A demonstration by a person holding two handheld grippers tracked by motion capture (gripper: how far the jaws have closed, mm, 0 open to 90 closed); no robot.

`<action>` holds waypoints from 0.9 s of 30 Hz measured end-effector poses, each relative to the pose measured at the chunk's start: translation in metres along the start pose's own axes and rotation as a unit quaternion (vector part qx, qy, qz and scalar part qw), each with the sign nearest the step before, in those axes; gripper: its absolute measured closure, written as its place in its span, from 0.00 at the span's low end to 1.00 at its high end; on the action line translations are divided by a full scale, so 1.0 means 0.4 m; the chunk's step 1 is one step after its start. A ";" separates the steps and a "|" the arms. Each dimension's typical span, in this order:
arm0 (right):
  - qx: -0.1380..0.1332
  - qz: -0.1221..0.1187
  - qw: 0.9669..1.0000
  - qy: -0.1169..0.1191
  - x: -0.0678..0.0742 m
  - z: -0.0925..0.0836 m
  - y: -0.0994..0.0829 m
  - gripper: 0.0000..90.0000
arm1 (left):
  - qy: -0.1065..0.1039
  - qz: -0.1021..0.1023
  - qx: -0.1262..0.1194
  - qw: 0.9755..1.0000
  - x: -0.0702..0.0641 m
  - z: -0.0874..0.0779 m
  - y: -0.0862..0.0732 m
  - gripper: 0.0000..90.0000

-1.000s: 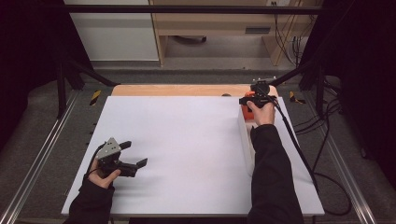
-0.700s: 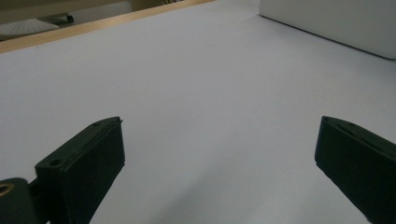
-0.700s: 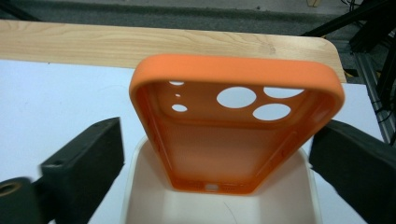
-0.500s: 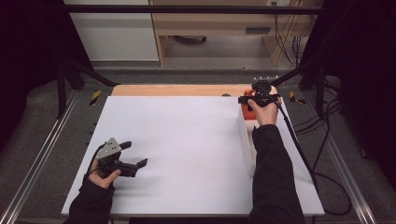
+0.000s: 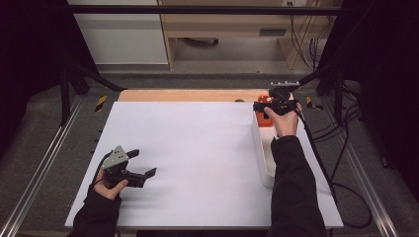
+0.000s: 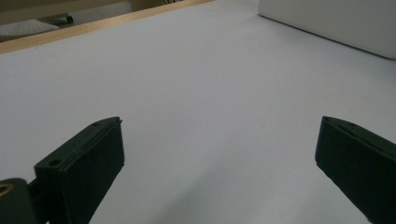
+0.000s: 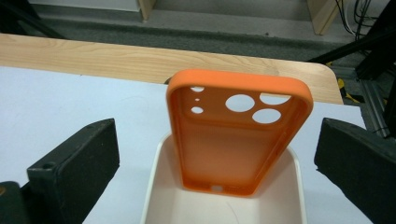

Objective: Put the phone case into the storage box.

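Orange case stands in the white bin, both hand-held grippers open.
The white surface carries a long white bin along its right side. The right hand-held gripper has just been opening and its jaws stand wide with nothing pressed between them; the left hand-held gripper rests open near the front left. The case, a soft orange phone shell with round camera holes near its top, leans upright at the bin's far end, hollow side facing the gripper.
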State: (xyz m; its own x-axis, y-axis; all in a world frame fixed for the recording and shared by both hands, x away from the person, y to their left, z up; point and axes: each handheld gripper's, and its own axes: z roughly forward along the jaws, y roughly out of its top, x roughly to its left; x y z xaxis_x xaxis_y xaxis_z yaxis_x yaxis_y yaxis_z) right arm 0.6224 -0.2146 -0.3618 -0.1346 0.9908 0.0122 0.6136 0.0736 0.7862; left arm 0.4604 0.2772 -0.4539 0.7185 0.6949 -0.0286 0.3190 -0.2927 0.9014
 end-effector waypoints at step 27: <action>-0.109 -0.100 0.974 0.174 0.047 -0.233 -0.162 0.01 | -0.007 0.006 -0.002 1.000 -0.010 0.001 0.003 0.01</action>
State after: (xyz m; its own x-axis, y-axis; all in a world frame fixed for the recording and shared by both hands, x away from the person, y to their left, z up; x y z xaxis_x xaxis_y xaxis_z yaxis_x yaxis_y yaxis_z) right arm 0.5079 -0.2114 -0.3550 -0.5130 0.8581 0.0238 0.3734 0.1981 0.9063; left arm 0.4583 0.2737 -0.4529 0.7315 0.6814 -0.0233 0.3067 -0.2983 0.9039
